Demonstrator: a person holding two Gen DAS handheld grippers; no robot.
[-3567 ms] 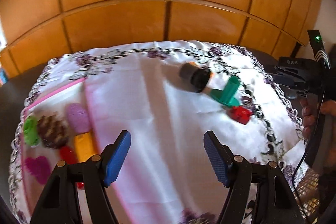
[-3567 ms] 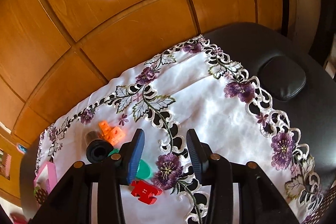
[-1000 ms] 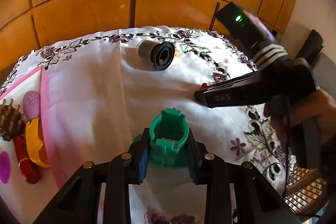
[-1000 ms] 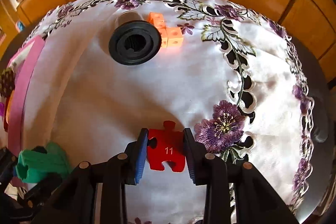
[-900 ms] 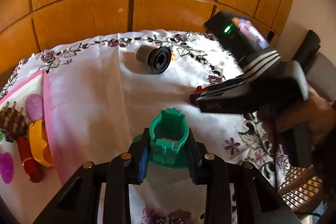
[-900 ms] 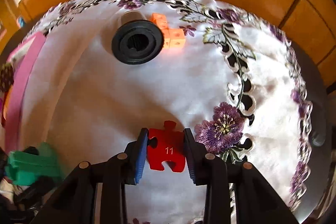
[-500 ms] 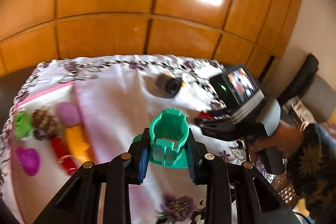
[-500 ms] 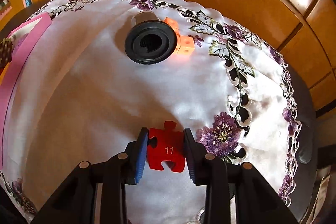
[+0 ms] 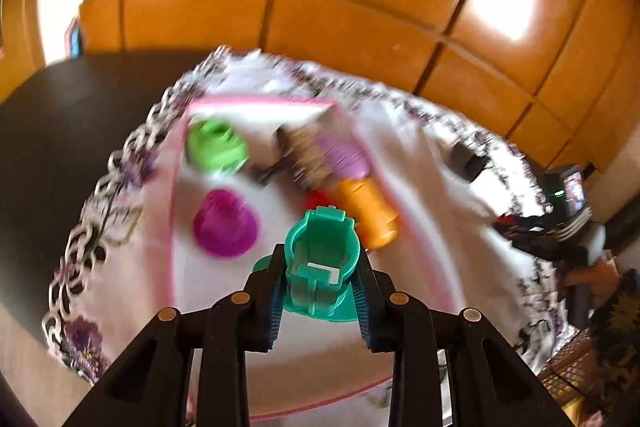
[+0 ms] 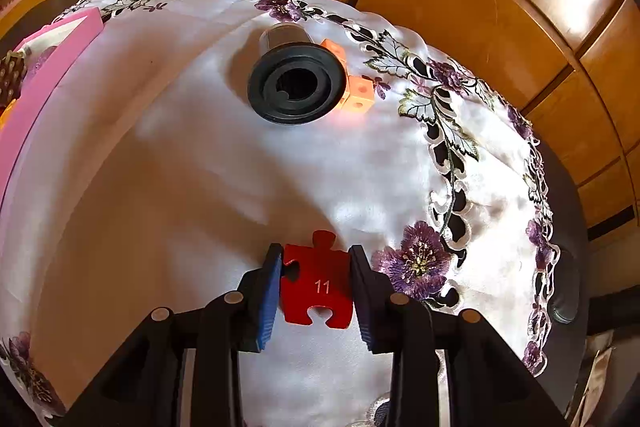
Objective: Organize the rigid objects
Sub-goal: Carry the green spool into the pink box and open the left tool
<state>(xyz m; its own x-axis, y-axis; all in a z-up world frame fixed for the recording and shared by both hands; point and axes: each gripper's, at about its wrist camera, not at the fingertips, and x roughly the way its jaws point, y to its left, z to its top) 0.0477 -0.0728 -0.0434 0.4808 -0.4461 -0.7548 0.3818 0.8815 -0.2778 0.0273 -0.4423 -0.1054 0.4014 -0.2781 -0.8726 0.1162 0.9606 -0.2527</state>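
Counter under white embroidered cloth [image 10: 224, 187]; pink-rimmed tray [image 9: 256, 103] at its 9 o'clock end, already holding sorted pieces.

Step in hand: carrying to tray. Left gripper [image 9: 320, 291] clamped on green holder [image 9: 320, 267], above tray. Right gripper [image 10: 316, 287] clamped on red puzzle piece [image 10: 316, 287], at cloth level.

Next: find free tray space, lower, release.

The right claw [image 10: 316, 287] grips a red puzzle piece [image 10: 317, 287] marked 11 by its two side edges, above a white embroidered tablecloth [image 10: 200, 187] with purple flowers. Farther off, a black cylindrical part [image 10: 296, 87] lies on its side, orange cubes [image 10: 359, 93] touching it. A pink tray [image 10: 44, 67] sits at the left edge.
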